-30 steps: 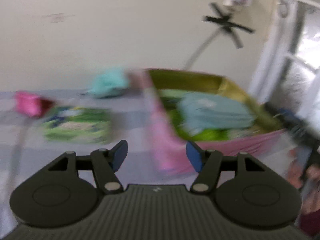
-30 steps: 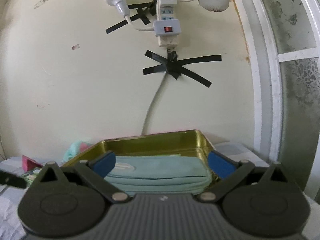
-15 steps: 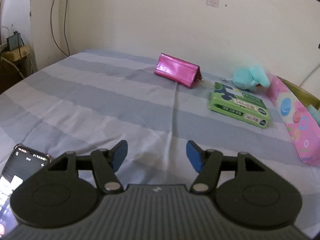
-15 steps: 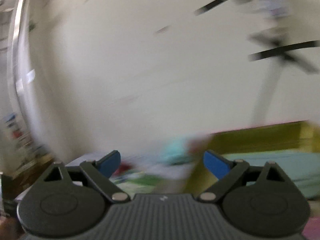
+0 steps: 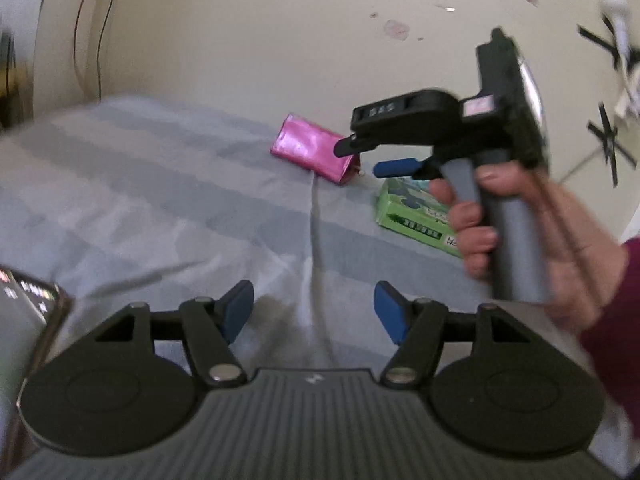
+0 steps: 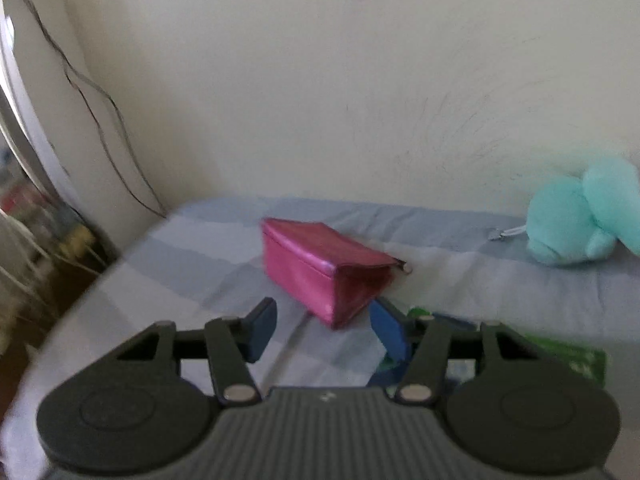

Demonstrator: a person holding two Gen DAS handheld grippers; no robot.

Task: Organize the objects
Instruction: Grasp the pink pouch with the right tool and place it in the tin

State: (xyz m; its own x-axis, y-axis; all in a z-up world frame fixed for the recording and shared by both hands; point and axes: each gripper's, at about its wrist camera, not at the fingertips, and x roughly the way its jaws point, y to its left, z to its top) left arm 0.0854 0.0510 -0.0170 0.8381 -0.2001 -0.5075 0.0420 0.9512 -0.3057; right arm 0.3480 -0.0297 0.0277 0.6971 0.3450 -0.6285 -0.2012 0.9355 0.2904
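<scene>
Closing (nothing gripped) right gripper (image 6: 322, 330), pink pouch (image 6: 320, 266) just beyond its fingertips.

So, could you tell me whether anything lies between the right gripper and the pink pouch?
Nothing visible does. The right gripper points at the pink pouch, with only bare striped bedsheet between its closing, empty jaws and the pouch's near corner. The green packet lies off to the right, under that side's finger.
</scene>
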